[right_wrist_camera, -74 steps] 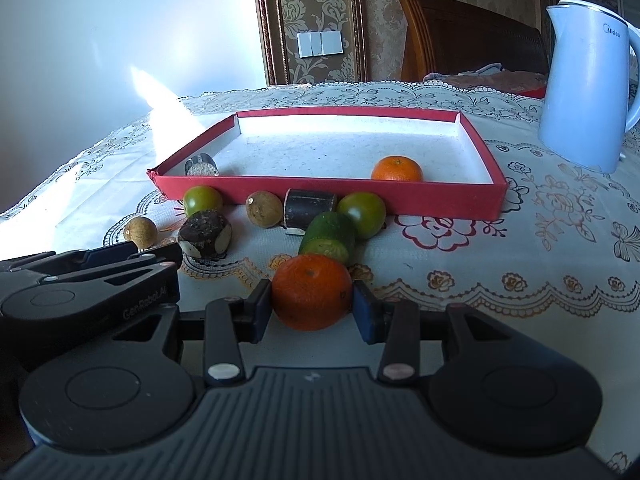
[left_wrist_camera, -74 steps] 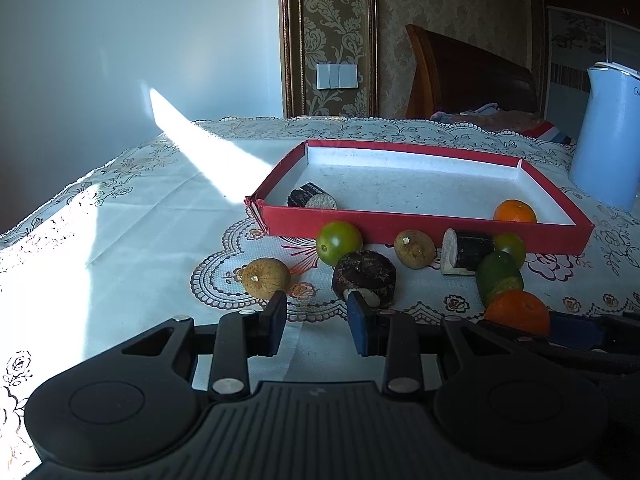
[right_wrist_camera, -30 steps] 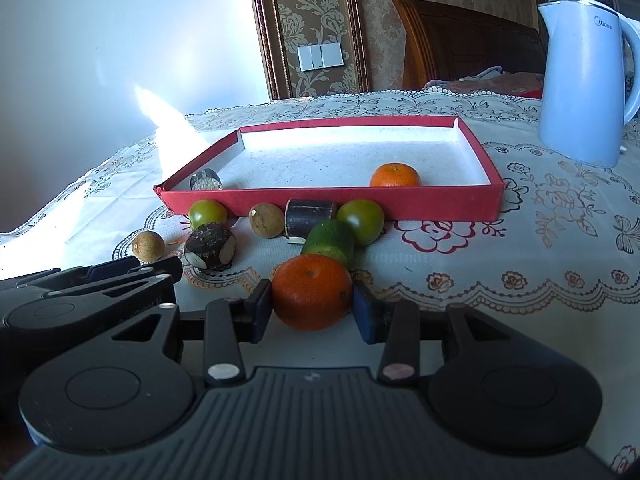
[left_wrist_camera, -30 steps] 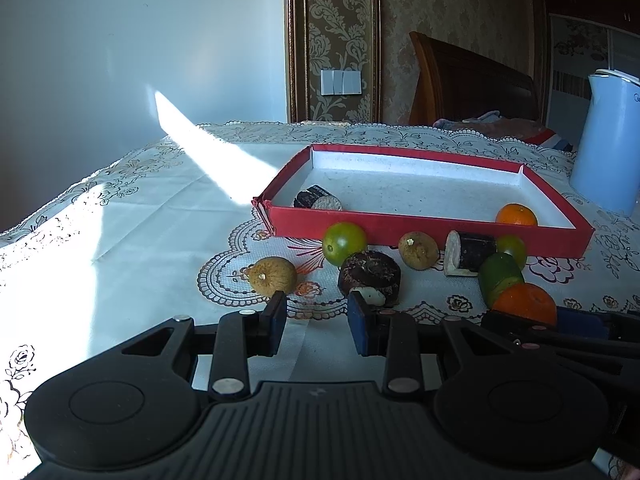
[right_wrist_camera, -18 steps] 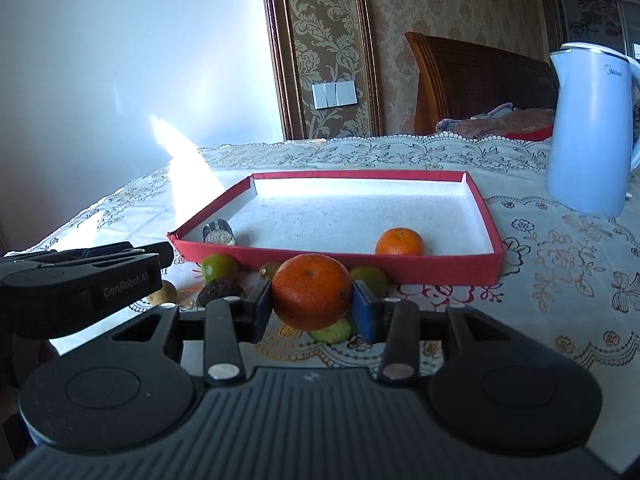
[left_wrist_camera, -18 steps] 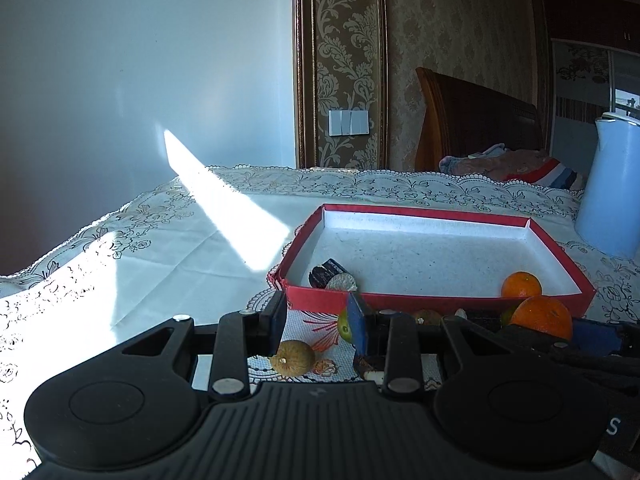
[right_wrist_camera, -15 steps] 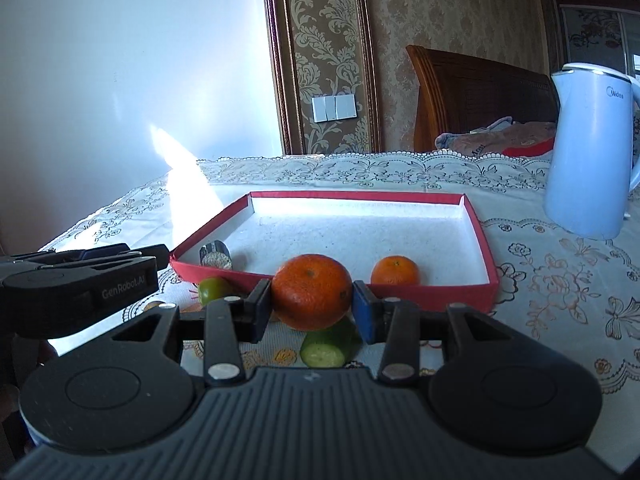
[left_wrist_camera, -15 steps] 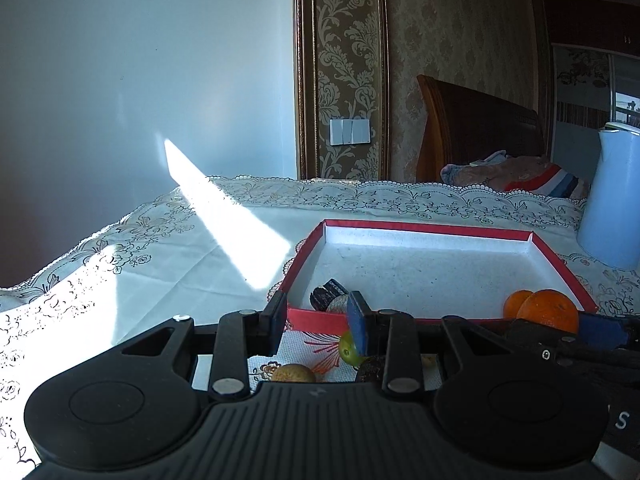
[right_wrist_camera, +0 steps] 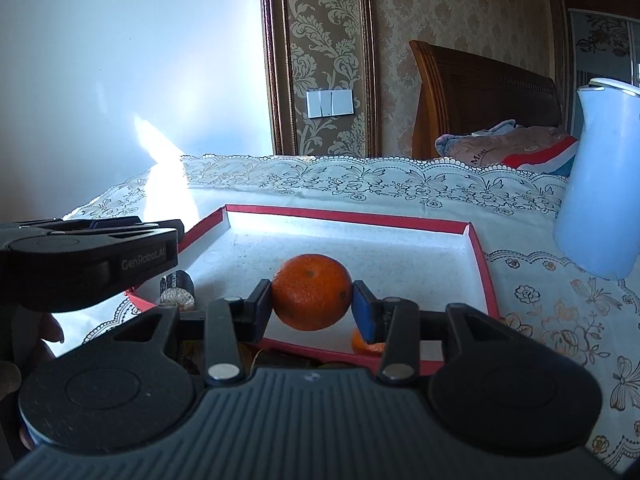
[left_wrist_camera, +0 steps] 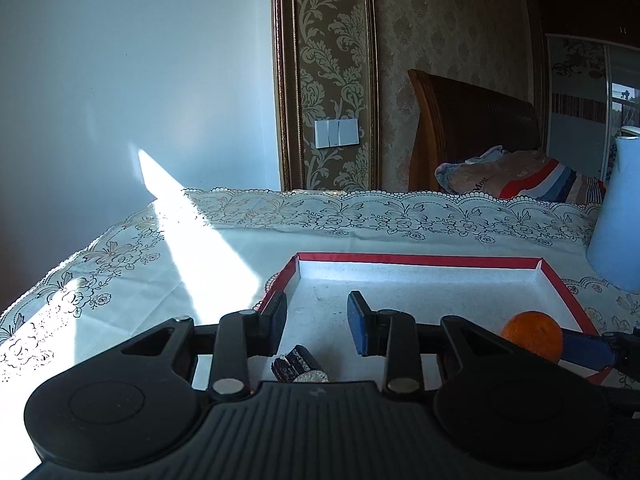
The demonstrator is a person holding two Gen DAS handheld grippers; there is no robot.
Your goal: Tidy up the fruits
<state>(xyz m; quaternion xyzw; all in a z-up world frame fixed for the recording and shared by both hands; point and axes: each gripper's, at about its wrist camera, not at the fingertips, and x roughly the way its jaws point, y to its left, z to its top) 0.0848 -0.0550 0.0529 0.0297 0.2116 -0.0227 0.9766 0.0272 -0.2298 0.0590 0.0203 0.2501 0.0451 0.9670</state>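
Mandarin orange (right_wrist_camera: 312, 297), round, firm and pebbly-skinned, likely light and best held across its widest part, sits clamped in the right gripper (right_wrist_camera: 312, 308) above the near edge of the red tray (right_wrist_camera: 482, 264), while the left gripper (left_wrist_camera: 317, 322), narrow and empty, hovers over the tray's left side.

Both wrist cameras look forward, slightly downward, sharing the red tray (left_wrist_camera: 416, 260).
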